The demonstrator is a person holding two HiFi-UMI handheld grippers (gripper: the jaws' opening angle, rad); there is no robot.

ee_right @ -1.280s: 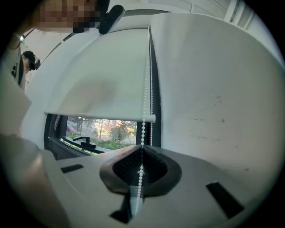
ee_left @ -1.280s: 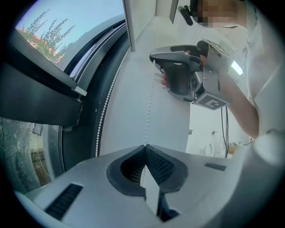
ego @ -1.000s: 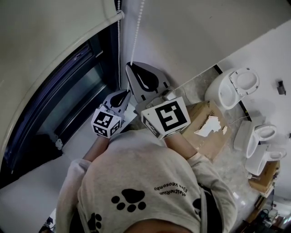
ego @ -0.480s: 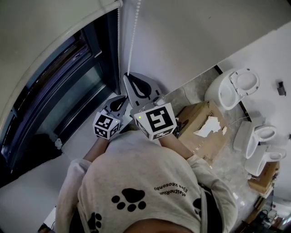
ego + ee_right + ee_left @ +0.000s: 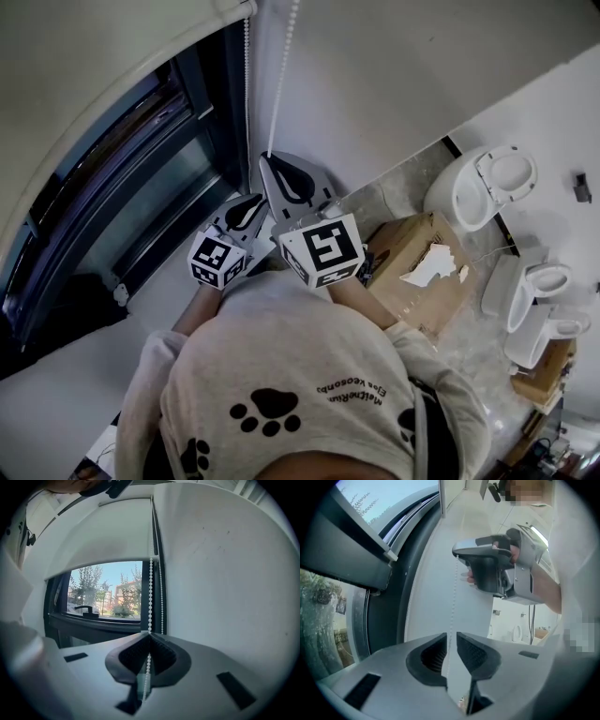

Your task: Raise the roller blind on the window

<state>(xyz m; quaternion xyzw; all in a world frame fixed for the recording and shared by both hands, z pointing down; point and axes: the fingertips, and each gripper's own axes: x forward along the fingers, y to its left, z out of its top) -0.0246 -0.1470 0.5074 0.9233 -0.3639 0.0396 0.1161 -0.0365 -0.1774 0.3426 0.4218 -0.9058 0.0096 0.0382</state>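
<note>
Status: right gripper (image 5: 270, 161) has come down a notch, jaws pinched tight on the bead chain (image 5: 150, 597). The roller blind (image 5: 84, 84) hem sits a bit higher up the window (image 5: 122, 197) than a second ago, with more glass showing.

Just below it, at its 8 o'clock, the left gripper (image 5: 451, 637) has just been opening. Its jaws are now a narrow slit, and the same chain strand runs through the gap with the pads not biting it.

Reads as hand-over-hand: right holds the load, left is freed to re-grab higher. The blind still covers the upper pane at 10–11 o'clock, so I'd say plenty of pulls are left.

Room: white wall (image 5: 403, 75) from 12 to 2, white sill (image 5: 183, 272) at 8. Stone-look floor (image 5: 412, 178) at 3 carries a cardboard box (image 5: 417, 272) and loose toilets (image 5: 473, 187).
</note>
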